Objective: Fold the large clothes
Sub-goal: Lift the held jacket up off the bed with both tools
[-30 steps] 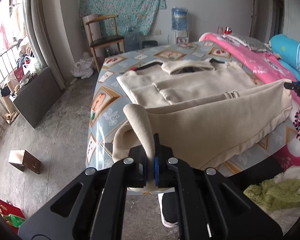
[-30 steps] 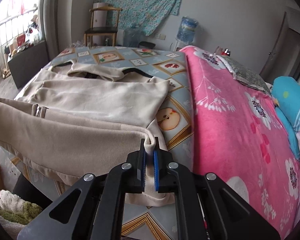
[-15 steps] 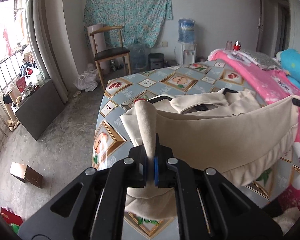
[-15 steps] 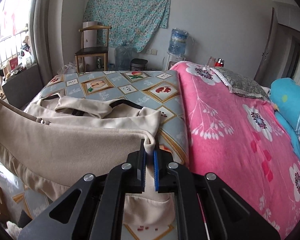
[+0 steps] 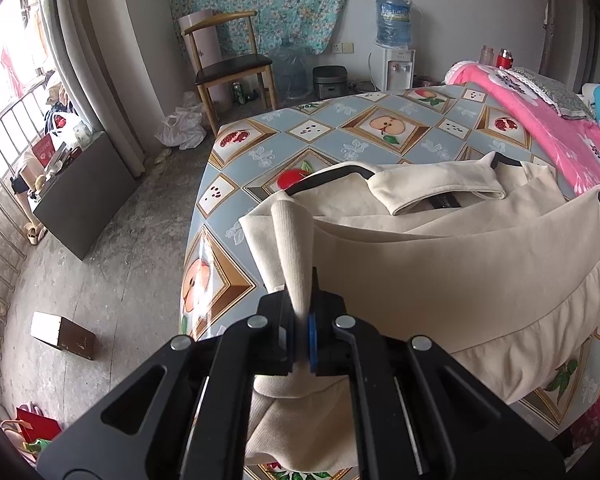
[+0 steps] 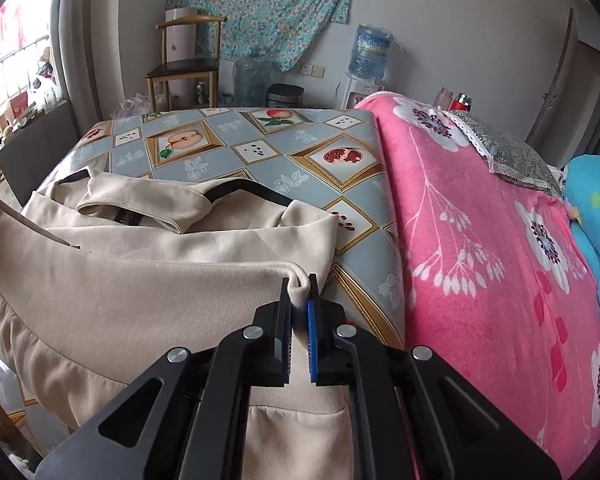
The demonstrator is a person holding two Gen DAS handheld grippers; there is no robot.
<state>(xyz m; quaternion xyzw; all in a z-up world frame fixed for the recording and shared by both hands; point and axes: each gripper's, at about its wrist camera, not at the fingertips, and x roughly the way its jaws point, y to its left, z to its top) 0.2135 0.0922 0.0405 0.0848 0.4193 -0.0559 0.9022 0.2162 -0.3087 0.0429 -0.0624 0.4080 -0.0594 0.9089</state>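
Observation:
A large beige jacket [image 5: 440, 276] lies on a table with a fruit-pattern cloth [image 5: 380, 128]. Its collar [image 5: 436, 186] points to the far side. My left gripper [image 5: 301, 304] is shut on the jacket's left hem corner, with ribbed fabric standing up between the jaws. My right gripper [image 6: 300, 300] is shut on the right hem corner of the jacket [image 6: 140, 292]. The hem hangs lifted between the two grippers, folded up over the jacket's body towards the collar [image 6: 148, 204].
A bed with a pink floral blanket [image 6: 480, 260] adjoins the table on the right. A wooden chair [image 5: 232, 68], a water dispenser [image 5: 394, 36] and bottles stand by the far wall. A small box [image 5: 62, 334] lies on the floor at left.
Both grippers have carried the jacket's hem up and forward over its body towards the collar. The lower jacket is now covered by the folded part.

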